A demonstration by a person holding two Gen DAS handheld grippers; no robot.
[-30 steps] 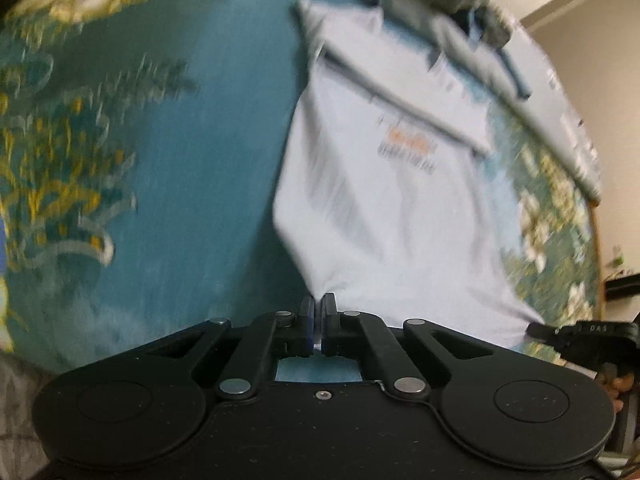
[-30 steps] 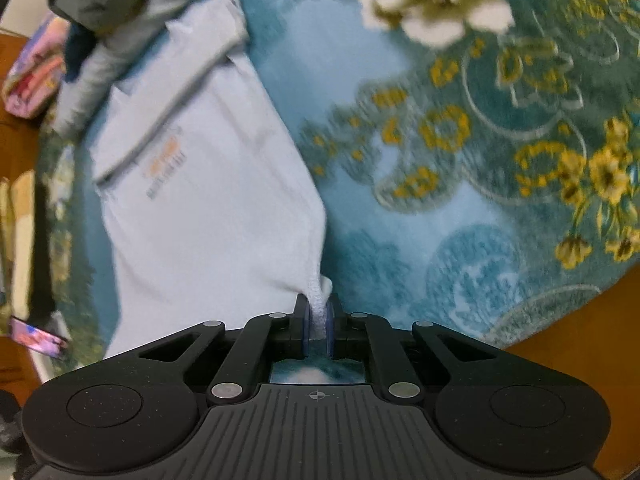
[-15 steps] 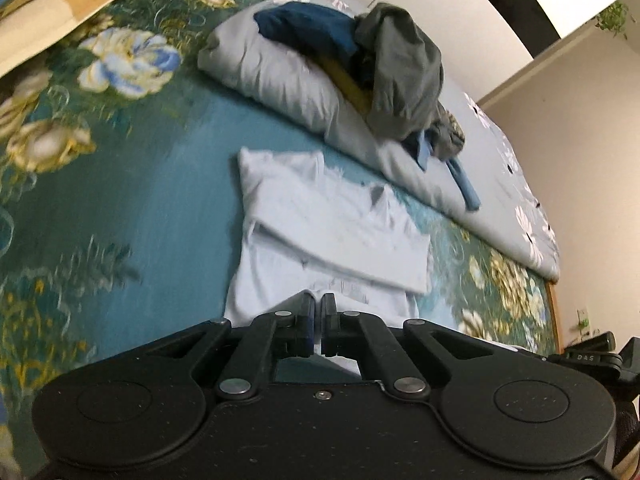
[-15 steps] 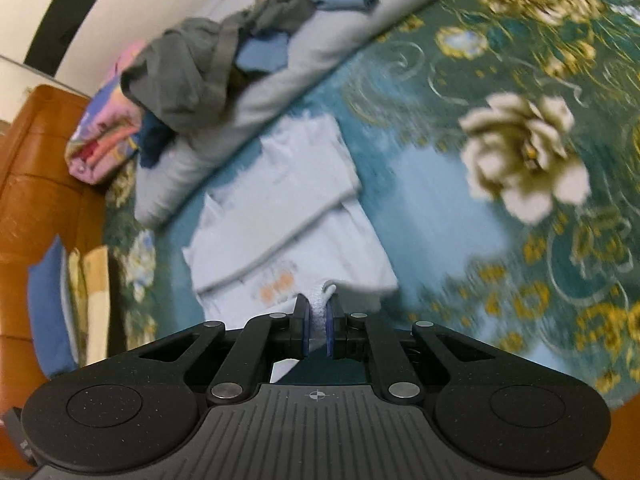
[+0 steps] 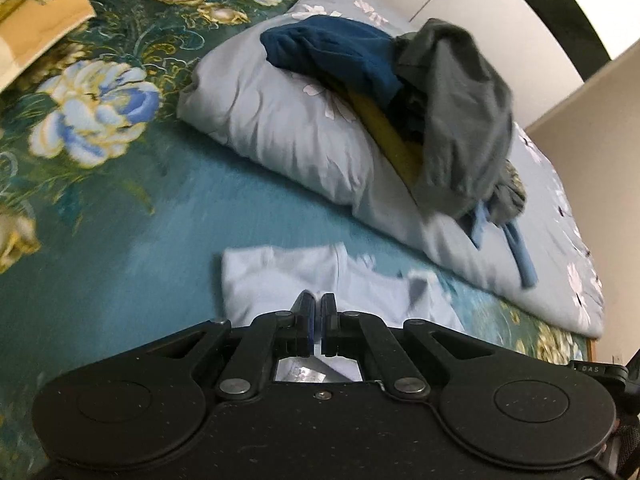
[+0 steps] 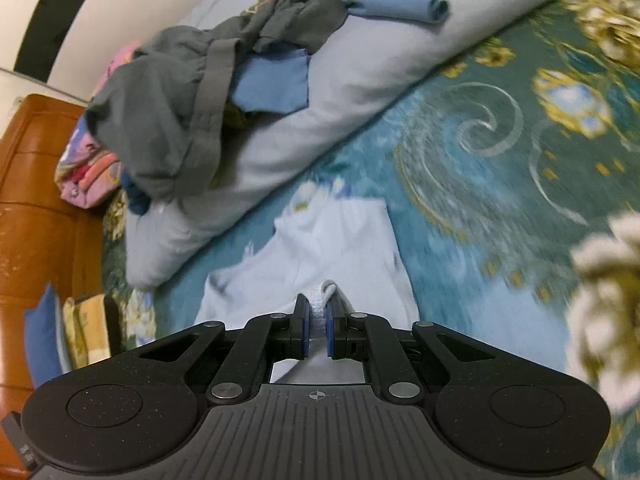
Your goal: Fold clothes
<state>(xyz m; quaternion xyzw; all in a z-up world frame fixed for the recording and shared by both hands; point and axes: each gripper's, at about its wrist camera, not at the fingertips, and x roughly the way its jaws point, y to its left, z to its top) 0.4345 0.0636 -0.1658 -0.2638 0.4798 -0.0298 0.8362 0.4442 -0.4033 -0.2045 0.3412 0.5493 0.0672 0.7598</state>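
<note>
A pale blue T-shirt [image 5: 296, 276] lies on the teal floral bedspread [image 5: 120, 216], its sleeves folded in. My left gripper [image 5: 316, 312] is shut on the shirt's bottom hem and holds it over the shirt's upper part. My right gripper [image 6: 318, 312] is shut on the other hem corner, a bunch of white fabric showing between its jaws, above the same shirt [image 6: 340, 240]. Most of the shirt is hidden under both grippers.
A rolled grey-blue quilt [image 5: 304, 136] lies just beyond the shirt with a pile of dark blue, grey and yellow clothes [image 5: 440, 100] on it. Folded pink bedding [image 6: 88, 176] and a wooden headboard [image 6: 36, 208] are at the left. Books [image 5: 36, 20] lie at the far left.
Both grippers have carried the shirt's bottom hem forward toward the collar, folding the shirt over itself. The printed chest logo is now covered.
</note>
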